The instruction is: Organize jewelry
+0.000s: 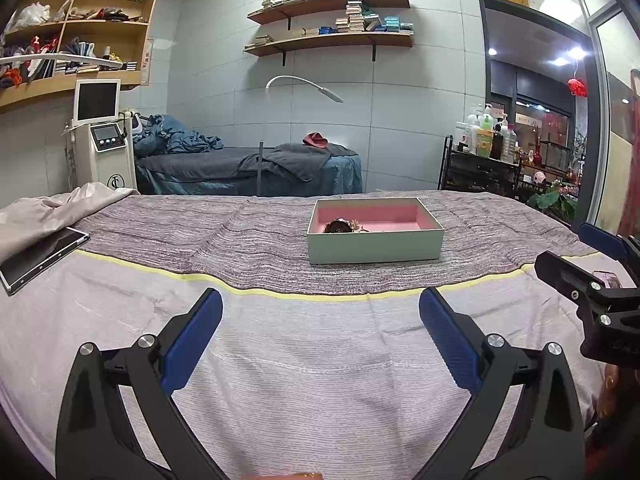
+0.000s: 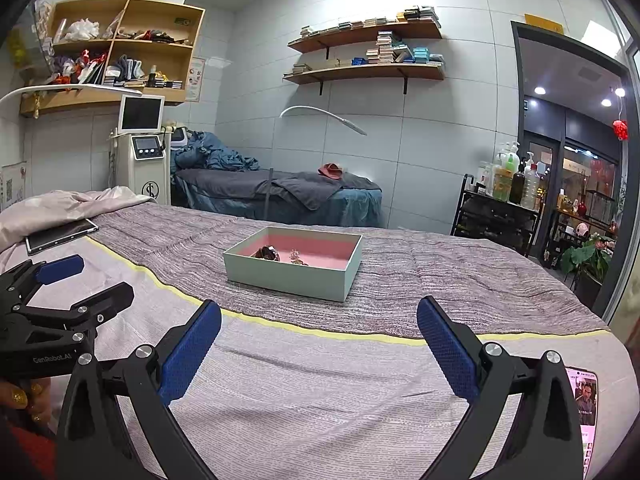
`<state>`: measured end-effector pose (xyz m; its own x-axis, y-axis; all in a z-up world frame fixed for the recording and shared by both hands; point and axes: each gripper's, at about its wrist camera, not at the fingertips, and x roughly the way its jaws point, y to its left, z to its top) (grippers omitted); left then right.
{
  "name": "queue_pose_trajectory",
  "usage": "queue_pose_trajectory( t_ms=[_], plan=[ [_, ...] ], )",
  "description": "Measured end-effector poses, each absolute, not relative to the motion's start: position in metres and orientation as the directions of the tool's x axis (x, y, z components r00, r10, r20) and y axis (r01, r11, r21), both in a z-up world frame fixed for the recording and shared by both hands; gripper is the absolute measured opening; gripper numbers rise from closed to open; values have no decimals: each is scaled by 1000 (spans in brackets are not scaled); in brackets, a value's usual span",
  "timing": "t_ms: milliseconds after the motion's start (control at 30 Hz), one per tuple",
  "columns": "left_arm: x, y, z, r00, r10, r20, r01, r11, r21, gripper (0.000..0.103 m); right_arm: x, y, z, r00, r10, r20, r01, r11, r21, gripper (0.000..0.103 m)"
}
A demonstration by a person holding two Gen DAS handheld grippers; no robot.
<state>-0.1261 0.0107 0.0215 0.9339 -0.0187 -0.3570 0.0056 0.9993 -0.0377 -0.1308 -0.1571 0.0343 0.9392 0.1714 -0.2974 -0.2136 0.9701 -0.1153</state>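
A pale green box with a pink lining sits on the striped blanket, ahead of both grippers; it also shows in the right wrist view. Inside it lie a dark round piece and a small flowered piece of jewelry, also seen in the left wrist view. My left gripper is open and empty, well short of the box. My right gripper is open and empty, also short of the box. Each gripper shows at the edge of the other's view.
A tablet lies on the bed at far left beside a crumpled sheet. A phone with a lit screen lies at the right. A treatment bed, a lamp and a machine stand behind.
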Motion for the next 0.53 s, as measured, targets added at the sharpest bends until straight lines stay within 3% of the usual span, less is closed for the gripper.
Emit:
queue_pose_trajectory(
  t_ms=[533],
  plan=[
    [-125,12,22,931,-17,-366,0,999,-47,97,-130,-157,33,938,170,-303,-212,971,-113,96]
  ],
)
